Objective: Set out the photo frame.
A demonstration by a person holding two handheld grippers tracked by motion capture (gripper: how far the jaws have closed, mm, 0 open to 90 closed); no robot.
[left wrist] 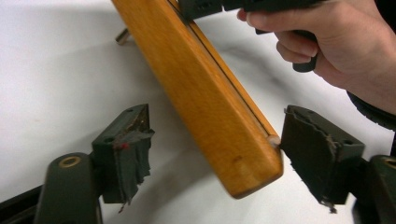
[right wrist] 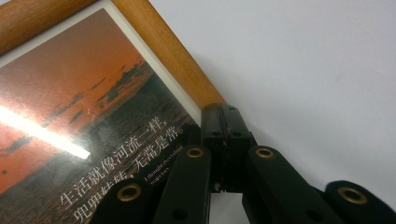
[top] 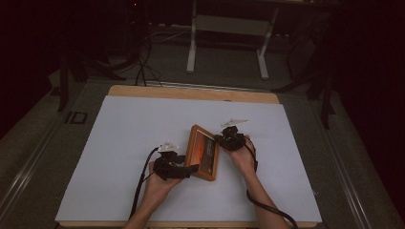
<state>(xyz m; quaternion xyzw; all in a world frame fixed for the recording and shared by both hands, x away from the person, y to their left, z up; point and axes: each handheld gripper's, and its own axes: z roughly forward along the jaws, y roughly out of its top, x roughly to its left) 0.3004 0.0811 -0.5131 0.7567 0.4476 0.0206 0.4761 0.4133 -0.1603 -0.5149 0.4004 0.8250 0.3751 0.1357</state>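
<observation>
Left gripper [top: 191,169]: nearest to me, in the person's left hand [top: 160,183]; I see its jaws standing wide apart, the frame's lower corner between them, the right pad just beside that corner, the left pad clear of the wood.
Picture frame [top: 203,152]: wooden, tilted up on the white sheet [top: 119,143] at mid-table, between both grippers; I read an orange sunset print with white Chinese lettering behind its glass.
Right gripper [top: 220,139]: just past the frame, in the right hand [top: 243,157]; I see its jaws pinched tight together at the frame's edge, clamped on it.
Table [top: 191,92]: its wooden edge shows beyond the sheet.
Far floor: a white stand [top: 229,28] and dark cables.
</observation>
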